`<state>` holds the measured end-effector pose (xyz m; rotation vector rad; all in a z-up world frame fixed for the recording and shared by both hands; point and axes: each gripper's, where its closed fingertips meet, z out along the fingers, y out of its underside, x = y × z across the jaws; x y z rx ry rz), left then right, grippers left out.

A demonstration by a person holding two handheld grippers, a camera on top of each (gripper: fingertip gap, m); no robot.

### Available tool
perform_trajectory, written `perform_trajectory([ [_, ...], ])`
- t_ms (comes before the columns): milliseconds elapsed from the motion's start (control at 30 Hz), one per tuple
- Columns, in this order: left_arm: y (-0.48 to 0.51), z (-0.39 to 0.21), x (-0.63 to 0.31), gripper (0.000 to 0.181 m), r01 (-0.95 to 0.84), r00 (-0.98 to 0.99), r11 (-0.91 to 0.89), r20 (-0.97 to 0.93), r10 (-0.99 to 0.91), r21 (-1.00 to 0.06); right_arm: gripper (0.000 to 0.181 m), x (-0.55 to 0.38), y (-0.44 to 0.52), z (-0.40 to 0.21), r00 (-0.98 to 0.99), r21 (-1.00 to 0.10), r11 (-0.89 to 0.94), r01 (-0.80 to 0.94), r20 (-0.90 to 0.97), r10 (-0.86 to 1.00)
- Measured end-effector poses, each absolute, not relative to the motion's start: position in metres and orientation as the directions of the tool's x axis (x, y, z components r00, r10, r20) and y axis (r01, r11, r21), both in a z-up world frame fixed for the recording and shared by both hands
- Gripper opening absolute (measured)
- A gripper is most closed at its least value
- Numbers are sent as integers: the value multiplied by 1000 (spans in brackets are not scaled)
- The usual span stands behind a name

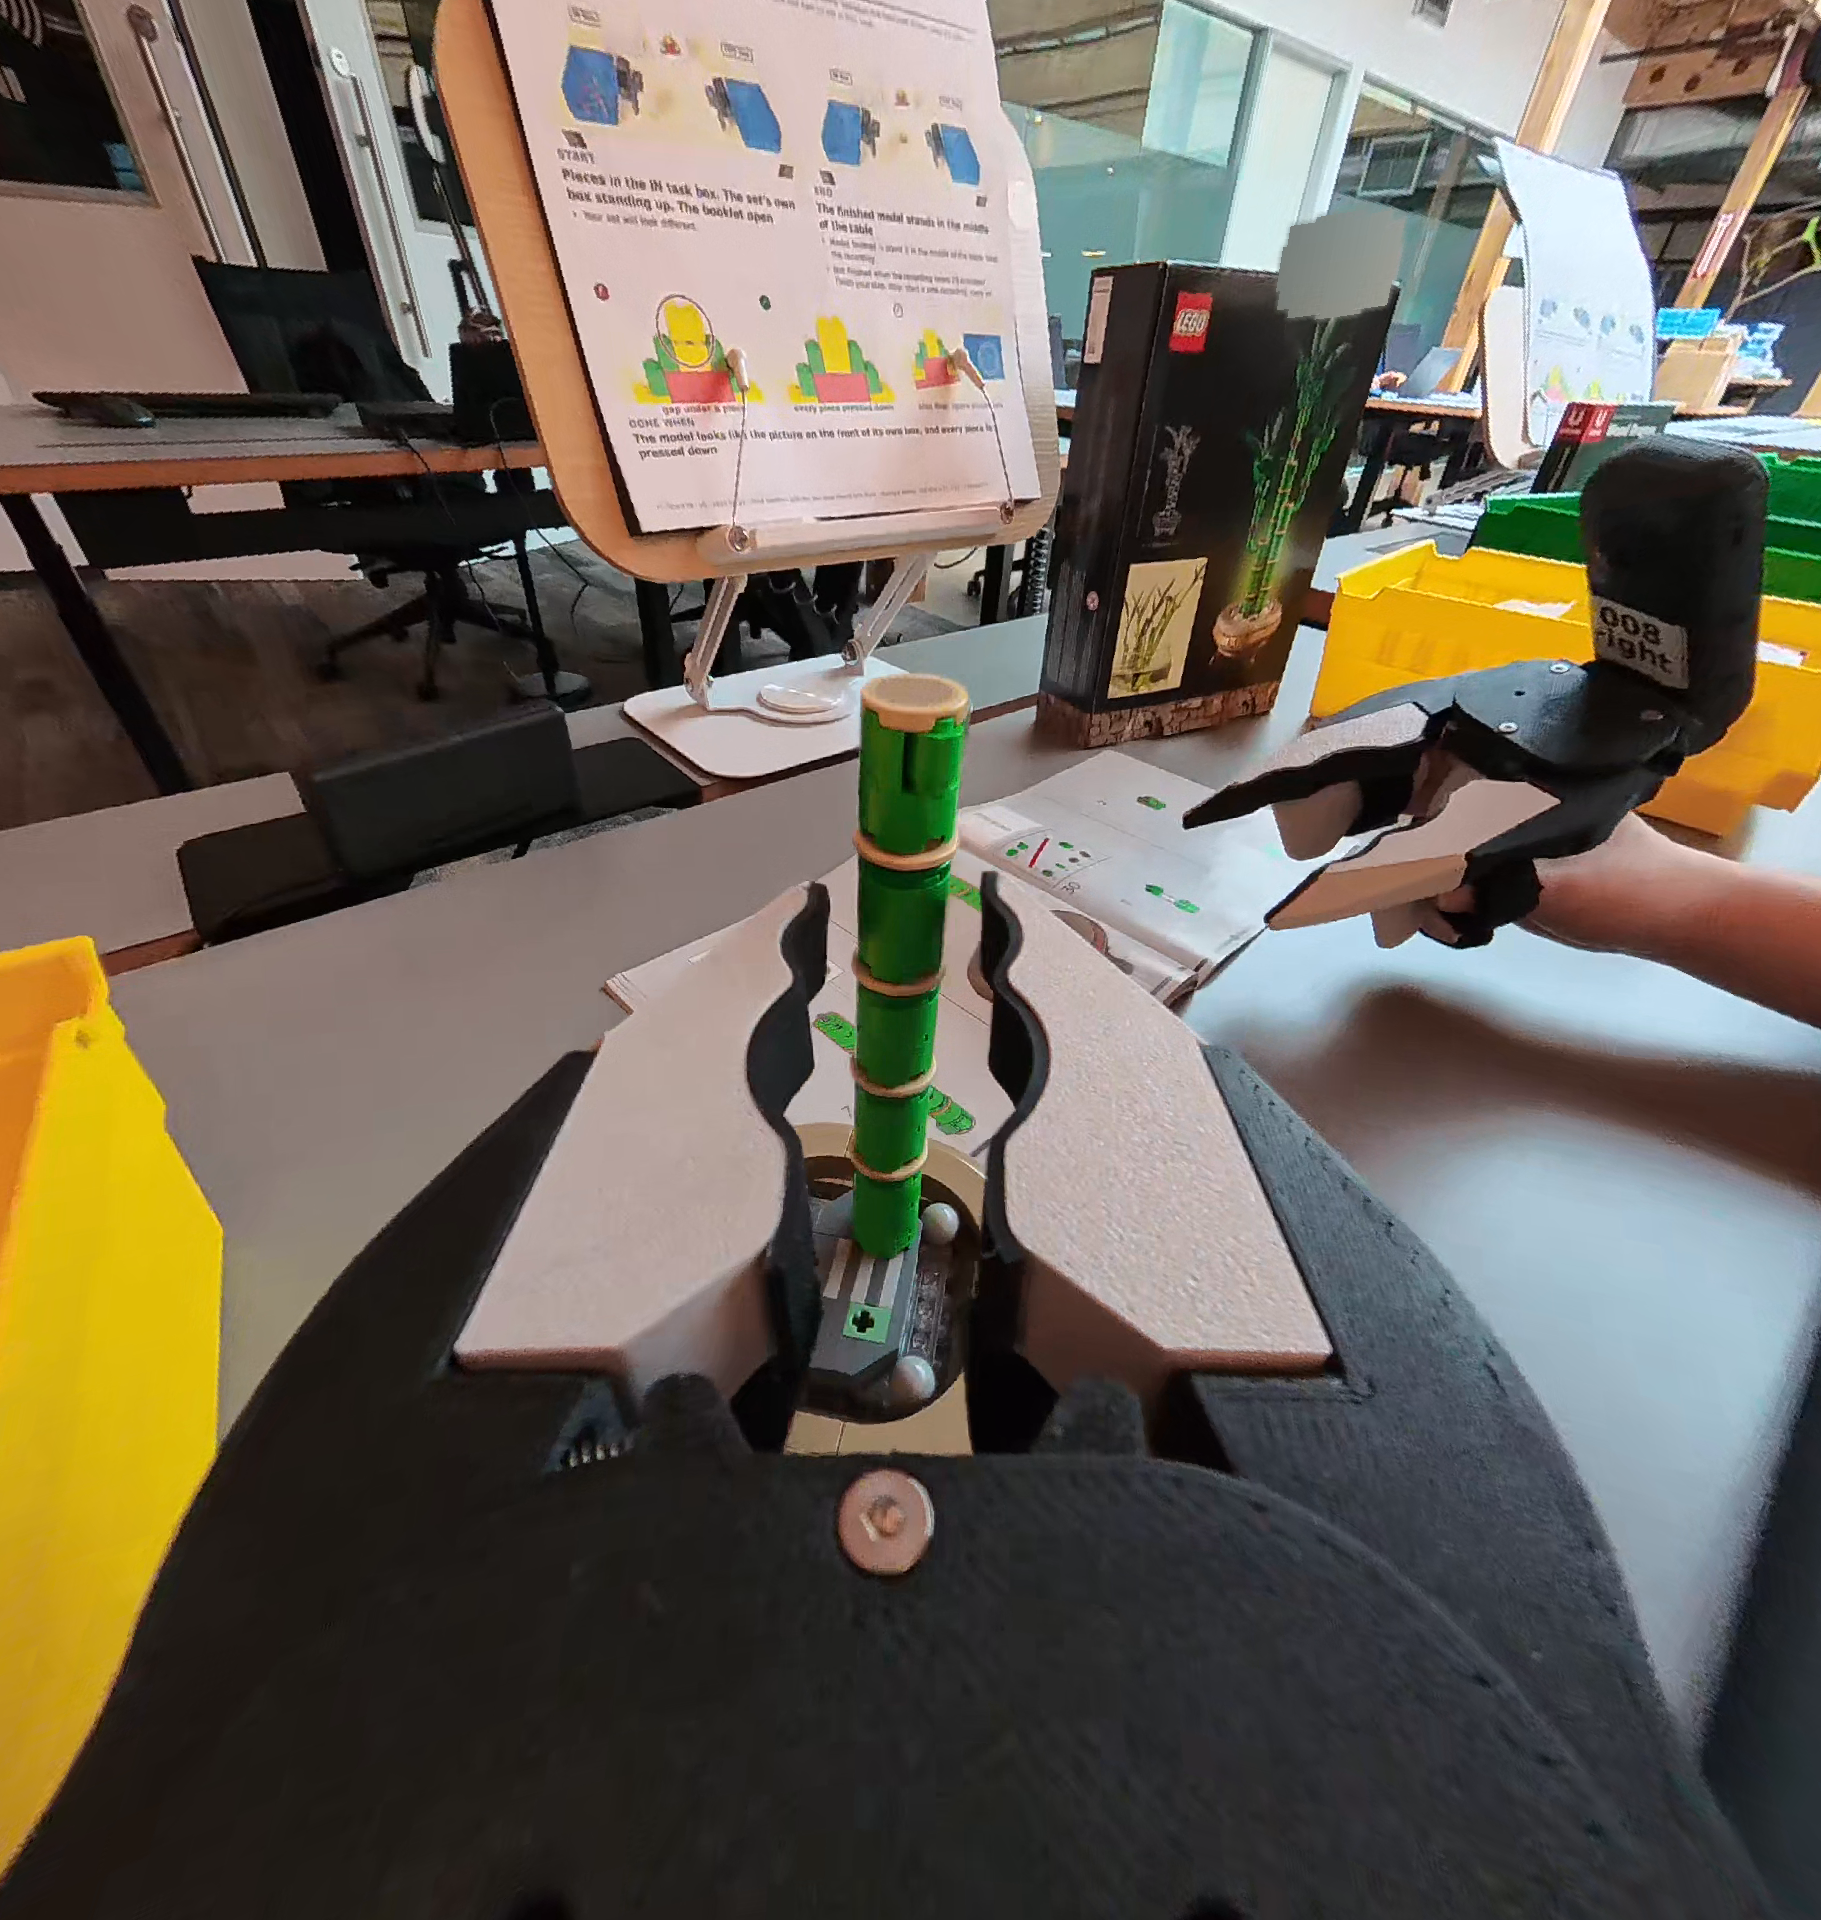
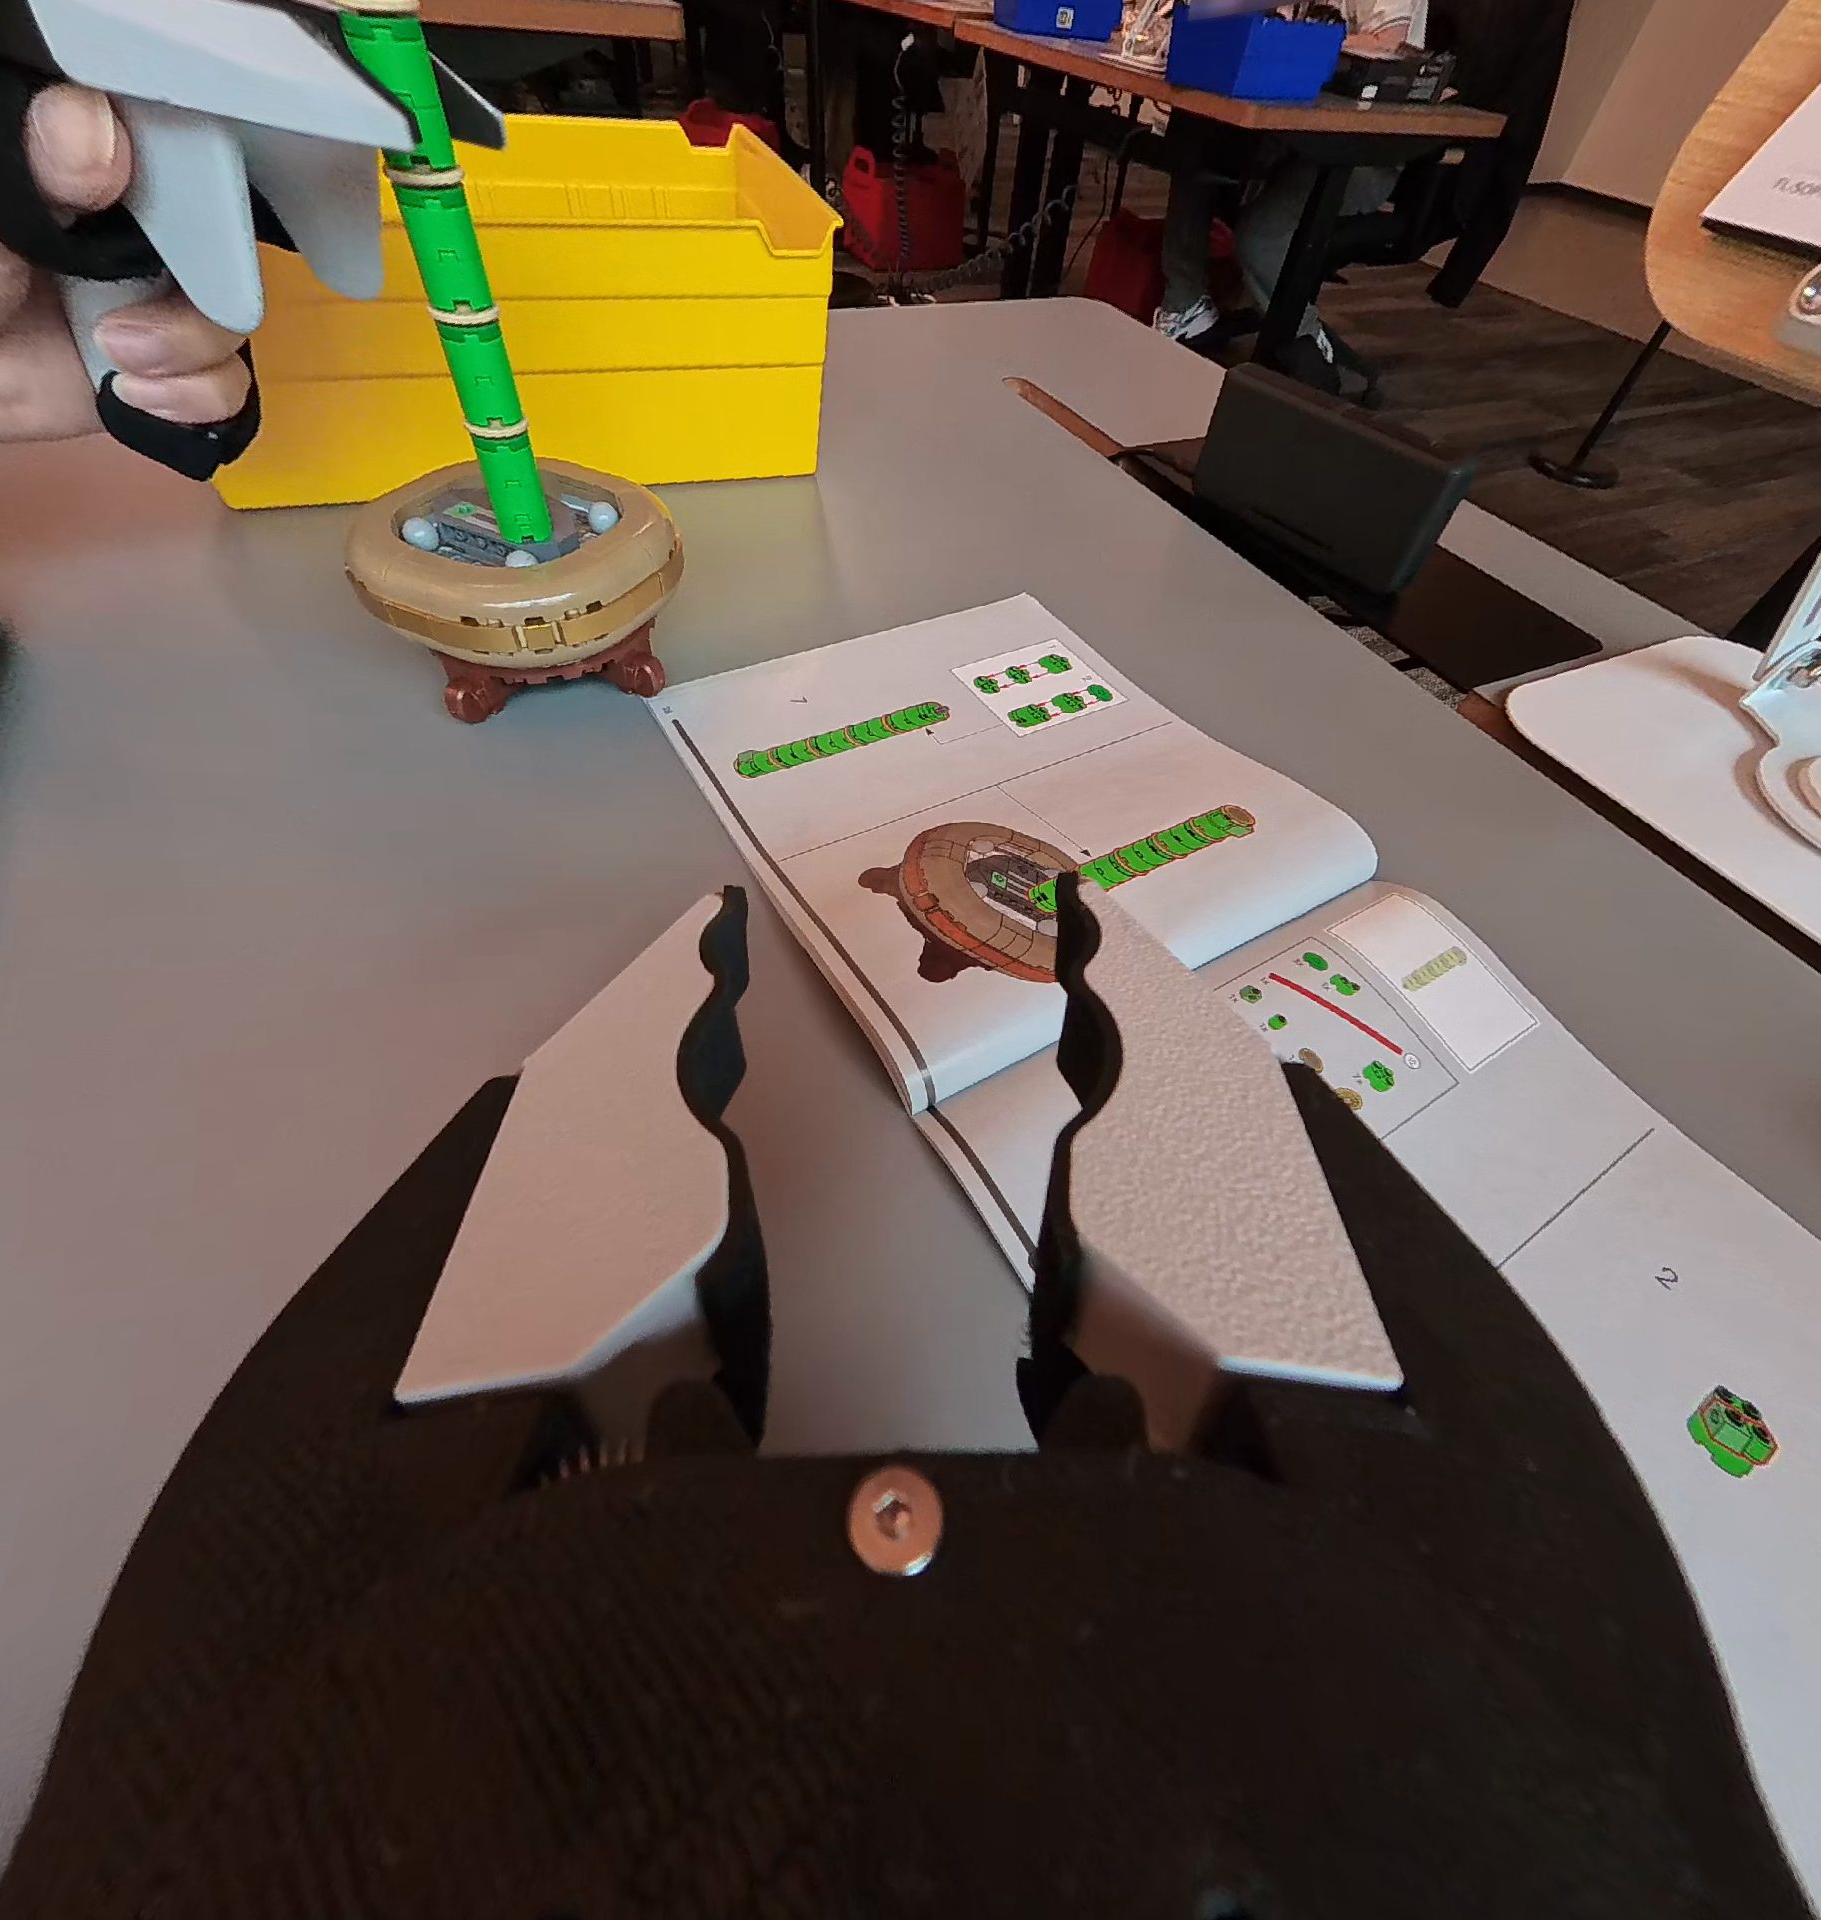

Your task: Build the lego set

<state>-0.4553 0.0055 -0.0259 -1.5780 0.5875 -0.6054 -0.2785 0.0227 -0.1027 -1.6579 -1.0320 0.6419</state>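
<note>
A green bamboo stalk (image 1: 898, 935) with tan rings stands upright in a round tan pot (image 2: 516, 597) on brown feet. My left gripper (image 1: 901, 904) is open, its fingers on either side of the stalk with a gap on each side; the pot's rim (image 1: 875, 1434) shows below it. In the right wrist view the stalk (image 2: 470, 343) rises between the left gripper's fingers (image 2: 449, 120) at the top left. My right gripper (image 2: 898, 894) is open and empty above the table, by the open instruction booklet (image 2: 989, 790). It also shows in the left wrist view (image 1: 1228, 871), to the right of the stalk.
A yellow bin (image 2: 615, 312) stands behind the pot, on my left (image 1: 44, 1247). Another yellow bin (image 1: 1425, 644) and a green bin (image 1: 1820, 520) stand at the right. The set's box (image 1: 1197, 499) and a stand with a sheet (image 1: 781, 260) are at the back. The tips of one gripper are about 20 centimeters away from the tips of the other.
</note>
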Motion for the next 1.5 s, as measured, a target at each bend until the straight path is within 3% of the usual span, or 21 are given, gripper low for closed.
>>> perform_trajectory([
  [167, 7, -22, -454, 15, -39, 739, -57, 10, -673, -998, 59, -279, 22, -105, 482, -940, -99, 328, 76, 873],
  [1133, 5, -24, -454, 16, 2, 721, -73, 52, -691, -997, 60, -280, 20, -106, 471, -931, -84, 355, 101, 876],
  [1233, 3, -23, -451, 40, 34, 704, -79, 79, -706, -996, 60, -280, 20, -107, 471, -931, -85, 356, 100, 876],
  [1500, 5, -5, -453, 21, 28, 722, -4, 23, -692, -1000, 60, -280, 20, -107, 469, -929, -83, 360, 103, 877],
])
